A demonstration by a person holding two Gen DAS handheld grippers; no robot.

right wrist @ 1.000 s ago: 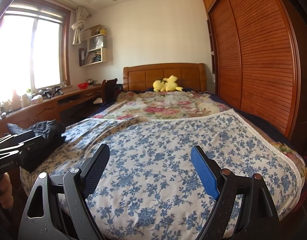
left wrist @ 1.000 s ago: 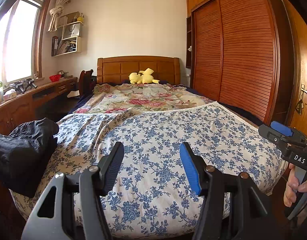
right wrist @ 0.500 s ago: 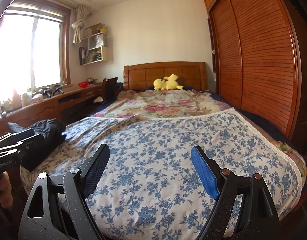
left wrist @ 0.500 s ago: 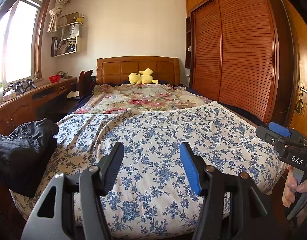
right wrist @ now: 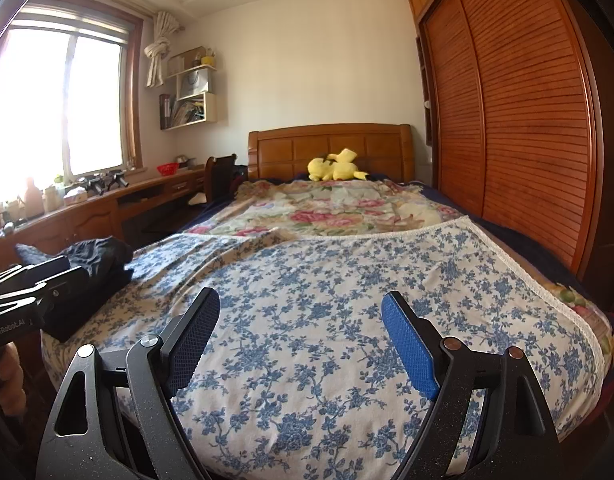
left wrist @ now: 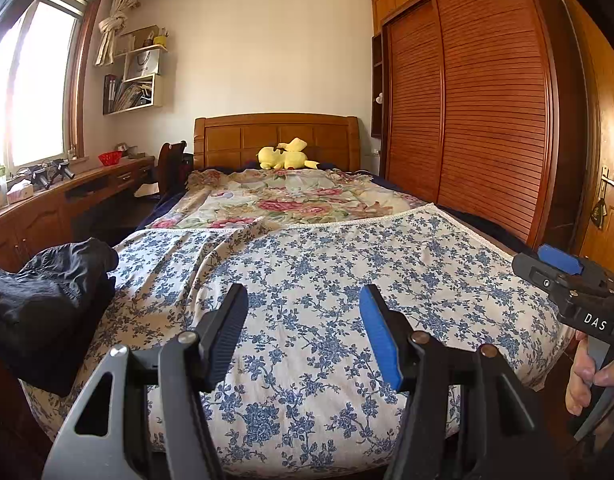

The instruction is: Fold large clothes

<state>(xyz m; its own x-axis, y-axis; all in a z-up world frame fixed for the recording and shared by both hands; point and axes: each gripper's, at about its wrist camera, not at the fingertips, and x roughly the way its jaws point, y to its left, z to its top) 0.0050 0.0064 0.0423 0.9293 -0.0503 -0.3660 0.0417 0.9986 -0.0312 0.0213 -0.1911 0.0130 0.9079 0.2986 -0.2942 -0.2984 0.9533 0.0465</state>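
Observation:
A pile of dark clothes (left wrist: 47, 300) lies at the left foot corner of the bed, on a blue-flowered white sheet (left wrist: 327, 280); it also shows in the right wrist view (right wrist: 99, 264). My left gripper (left wrist: 303, 320) is open and empty above the foot of the bed, to the right of the pile. My right gripper (right wrist: 299, 328) is open and empty above the sheet. Each gripper shows at the edge of the other's view: the right gripper (left wrist: 567, 280) and the left gripper (right wrist: 27, 292).
A rose-patterned quilt (left wrist: 291, 204) covers the far half of the bed, with a yellow plush toy (left wrist: 285, 156) at the wooden headboard. A wooden desk (left wrist: 67, 200) runs along the left wall under the window. A slatted wardrobe (left wrist: 487, 112) fills the right wall.
Both views have shifted very slightly; the grippers stay open and hold nothing. The clothes have not moved.

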